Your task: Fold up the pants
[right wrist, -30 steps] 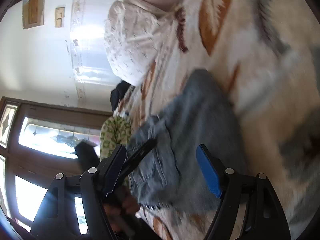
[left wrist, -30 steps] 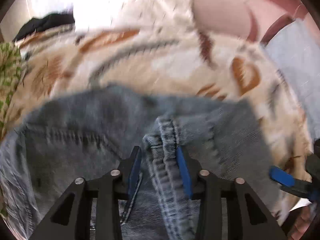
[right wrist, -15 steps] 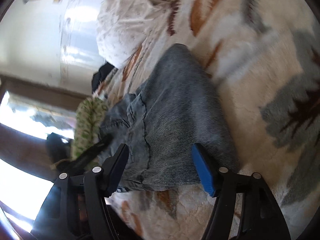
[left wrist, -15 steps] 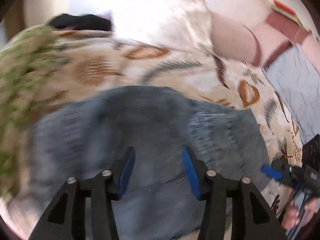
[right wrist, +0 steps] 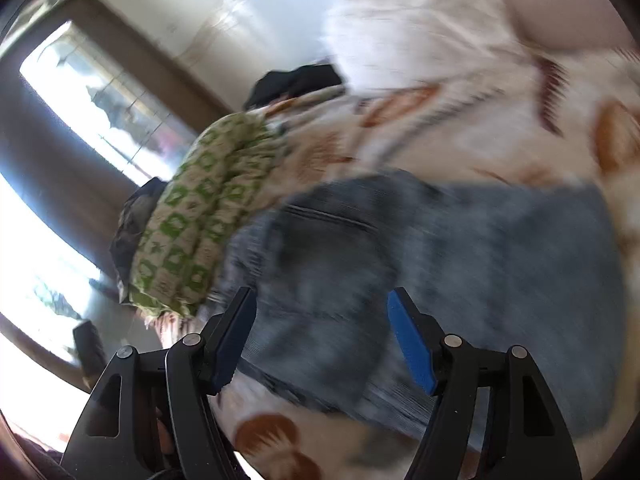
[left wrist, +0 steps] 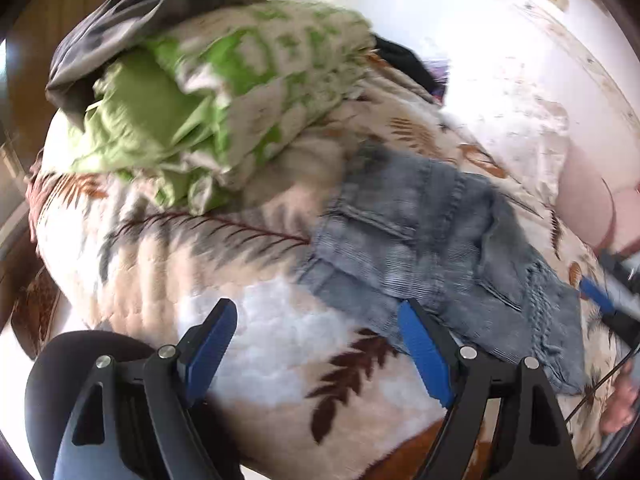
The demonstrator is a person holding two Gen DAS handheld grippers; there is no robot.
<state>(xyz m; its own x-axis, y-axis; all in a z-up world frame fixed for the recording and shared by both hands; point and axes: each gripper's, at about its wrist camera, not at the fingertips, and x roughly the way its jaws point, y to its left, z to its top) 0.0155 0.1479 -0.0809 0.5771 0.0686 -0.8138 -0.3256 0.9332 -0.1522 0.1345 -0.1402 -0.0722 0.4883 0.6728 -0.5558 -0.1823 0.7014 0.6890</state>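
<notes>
The pants (left wrist: 432,248), of grey-blue denim, are seen lying folded into a compact bundle on the bed (left wrist: 248,320), on its leaf-patterned blanket. The bundle is found just beside a green-and-white patterned bedding heap (left wrist: 224,112), which lies to its left in both views.

The left tongs (left wrist: 316,348) are held wide apart over bare blanket, just beside the near edge of the pants; their jaws have just been opening, and nothing is held between them. The right tongs (right wrist: 320,336) are held partly apart above the pants; the denim is seen through the gap, but no fabric is pinched by the pads, and the jaws have opened a little further.

The folding step is judged to be finished or nearly finished, with the bundle released. If a further fold is wanted, a fresh grip on one end of the bundle is called for; otherwise only a smoothing or squaring of the loose corner at the near right is needed.

The right wrist view is blurred, so seams and edges of the pants cannot be read there. How many layers are stacked cannot be told. Whether the heap touches the pants is unclear. Of the person, only a few fingers (left wrist: 618,404) are seen at the left view's right edge.
</notes>
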